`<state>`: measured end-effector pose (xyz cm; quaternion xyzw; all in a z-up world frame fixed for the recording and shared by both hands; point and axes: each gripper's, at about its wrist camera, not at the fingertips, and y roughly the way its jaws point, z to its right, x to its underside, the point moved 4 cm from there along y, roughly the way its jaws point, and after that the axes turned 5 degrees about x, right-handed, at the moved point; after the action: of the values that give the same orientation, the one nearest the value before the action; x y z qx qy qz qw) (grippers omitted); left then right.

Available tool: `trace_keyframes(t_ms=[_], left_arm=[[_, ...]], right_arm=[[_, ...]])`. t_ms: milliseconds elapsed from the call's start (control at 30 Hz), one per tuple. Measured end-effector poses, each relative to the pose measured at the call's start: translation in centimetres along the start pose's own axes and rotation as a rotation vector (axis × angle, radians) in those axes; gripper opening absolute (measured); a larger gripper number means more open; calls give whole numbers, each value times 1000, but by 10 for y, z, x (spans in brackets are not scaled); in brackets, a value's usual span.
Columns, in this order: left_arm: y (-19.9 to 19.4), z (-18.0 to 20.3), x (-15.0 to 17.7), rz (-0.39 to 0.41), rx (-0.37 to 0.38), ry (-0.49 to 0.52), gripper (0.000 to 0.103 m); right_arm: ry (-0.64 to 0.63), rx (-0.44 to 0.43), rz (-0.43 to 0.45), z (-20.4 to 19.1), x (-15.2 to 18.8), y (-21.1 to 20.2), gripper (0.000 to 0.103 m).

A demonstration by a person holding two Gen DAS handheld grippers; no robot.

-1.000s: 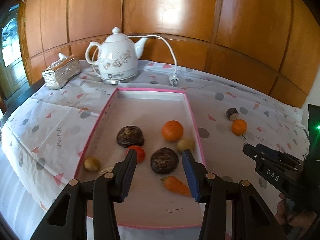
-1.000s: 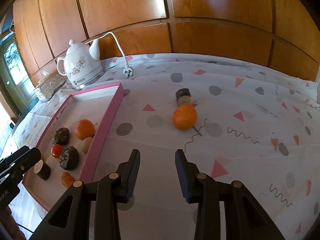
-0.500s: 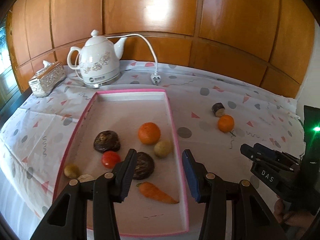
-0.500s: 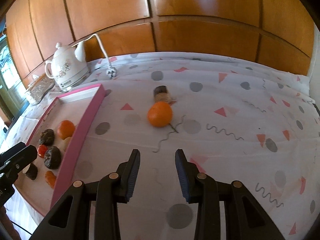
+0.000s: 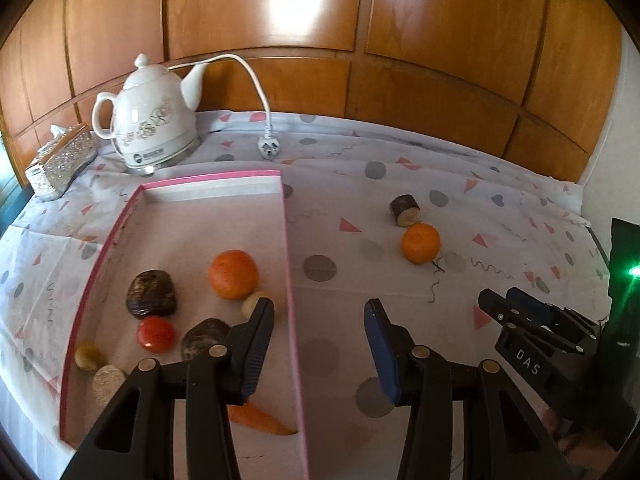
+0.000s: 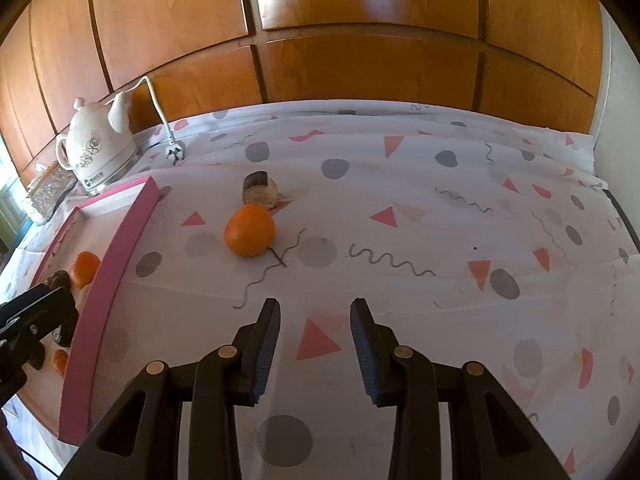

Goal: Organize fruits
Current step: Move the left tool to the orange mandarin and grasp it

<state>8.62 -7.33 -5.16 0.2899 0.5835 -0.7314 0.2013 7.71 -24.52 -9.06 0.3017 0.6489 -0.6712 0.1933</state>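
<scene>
Glossy wood panels (image 5: 260,20) reflecting light behind the kettle, smooth glazed ceramic kettle (image 5: 154,120) shining, matt printed tablecloth (image 6: 400,220) creasing beside it, matt black plastic left gripper (image 5: 320,344) showing ribbed pads.

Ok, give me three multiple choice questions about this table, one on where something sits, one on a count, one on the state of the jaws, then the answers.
1. Where is the kettle?
A. inside the pink tray
B. beyond the far end of the pink tray
C. beside the loose orange

2. How many oranges lie on the tablecloth outside the tray?
A. one
B. two
C. none

3. How do the right gripper jaws stand?
A. shut on an orange
B. shut on nothing
C. open, holding nothing

Answers: 1 B, it stands by the wall past the tray's far rim. 2 A, a single loose orange lies near a brown piece. 3 C, only cloth shows between them.
</scene>
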Motion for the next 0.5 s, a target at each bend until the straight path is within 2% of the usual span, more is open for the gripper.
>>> trace_keyframes(t_ms=[500], left_arm=[[32,27,-14,-31,28,17,47]], right_arm=[[-16,53,21,13,-12,5,37]])
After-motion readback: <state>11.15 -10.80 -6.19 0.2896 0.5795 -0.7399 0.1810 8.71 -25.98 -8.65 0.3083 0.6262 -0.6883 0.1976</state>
